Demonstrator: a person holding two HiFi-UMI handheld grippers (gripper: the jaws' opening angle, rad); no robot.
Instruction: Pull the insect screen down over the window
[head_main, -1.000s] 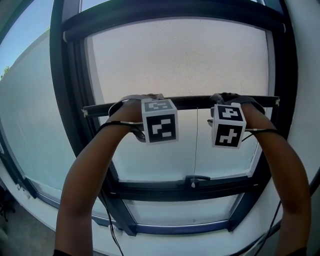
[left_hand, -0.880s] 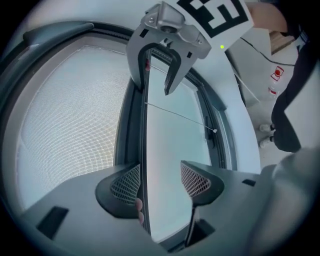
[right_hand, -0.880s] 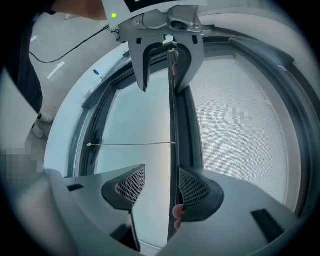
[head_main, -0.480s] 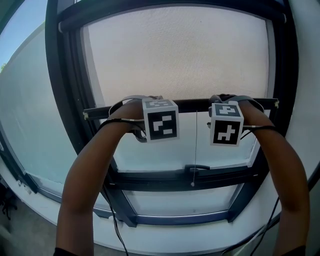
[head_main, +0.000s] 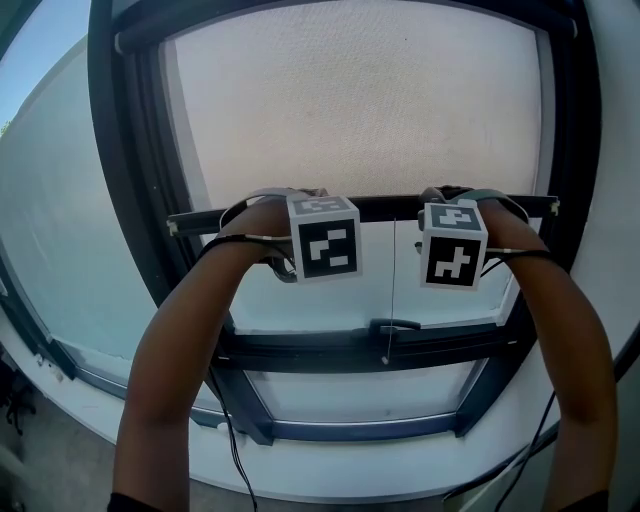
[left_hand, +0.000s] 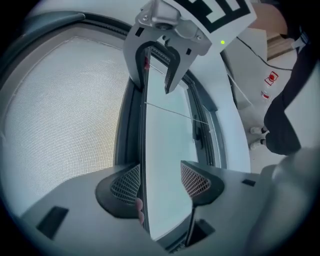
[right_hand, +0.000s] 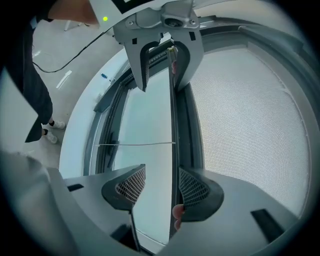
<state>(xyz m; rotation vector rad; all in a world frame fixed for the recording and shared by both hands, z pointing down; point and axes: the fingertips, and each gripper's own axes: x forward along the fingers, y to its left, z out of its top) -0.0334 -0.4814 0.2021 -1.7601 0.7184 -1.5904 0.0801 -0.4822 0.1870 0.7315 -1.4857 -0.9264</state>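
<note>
The pale mesh insect screen covers the upper window, and its dark bottom bar runs level across the middle. My left gripper and right gripper both sit on this bar, with a hand over each. In the left gripper view the left gripper is open; the bar passes between its jaws, close to the left pad. The right gripper is open too, with the bar beside its right pad. A thin pull cord hangs from the bar's middle.
Below the bar, bare glass reaches down to the dark lower window frame, which carries a handle. A white sill curves underneath. Black cables trail from both arms. A person's dark leg stands on the room side.
The bar and both grippers have come down closer to the lower frame and its handle. More mesh shows above the bar. Both grippers sit on the bar as before.
</note>
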